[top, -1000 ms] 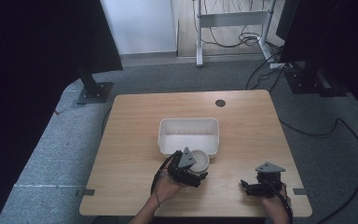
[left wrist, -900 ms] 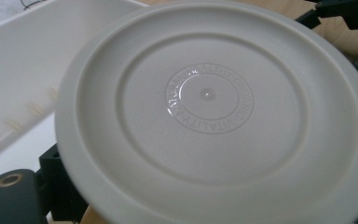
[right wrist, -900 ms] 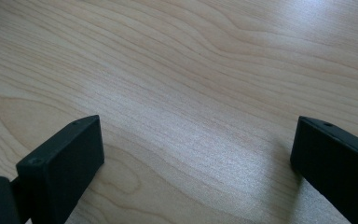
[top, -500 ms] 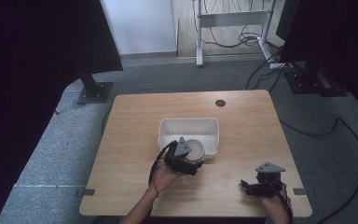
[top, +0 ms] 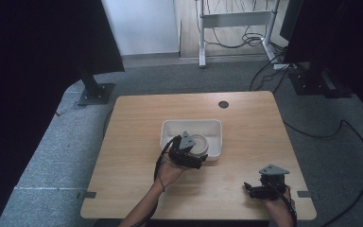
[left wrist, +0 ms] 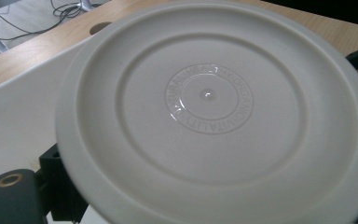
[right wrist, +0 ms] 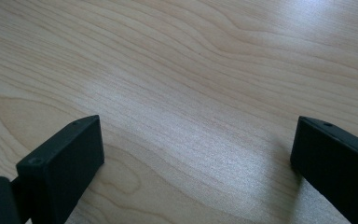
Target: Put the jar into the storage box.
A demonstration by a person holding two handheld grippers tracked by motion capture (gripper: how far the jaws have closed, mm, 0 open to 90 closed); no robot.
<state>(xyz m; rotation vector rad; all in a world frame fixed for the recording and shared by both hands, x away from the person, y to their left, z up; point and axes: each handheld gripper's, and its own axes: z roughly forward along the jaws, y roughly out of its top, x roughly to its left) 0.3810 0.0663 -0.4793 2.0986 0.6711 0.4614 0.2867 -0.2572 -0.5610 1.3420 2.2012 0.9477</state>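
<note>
Carrying the plate (top: 199, 144) forward, the left gripper (top: 189, 158) has moved from the bare desk (top: 246, 123) at the tray's six o'clock edge up to the tray's (top: 170, 130) near wall, so that the plate now hangs over the near half of the tray at about five o'clock from its middle. That shift suggests the carry is nearly over and the plate is about to be set into the tray; what likely remains is lowering and letting go. The left gripper is clenched on the plate's near rim, a black jaw showing beneath the rim in the left gripper view, where the plate (left wrist: 209, 112) turns its embossed, ringed face to the camera. Being round, it has no long axis; it seems held roughly level with a slight tilt, the grasped rim toward six o'clock and the free rim reaching toward twelve, though the exact tilt is hard to judge. The right gripper (top: 253, 189) has stayed put near the desk's five o'clock corner, released, its jaws spread wide over bare wood with nothing between them.
</note>
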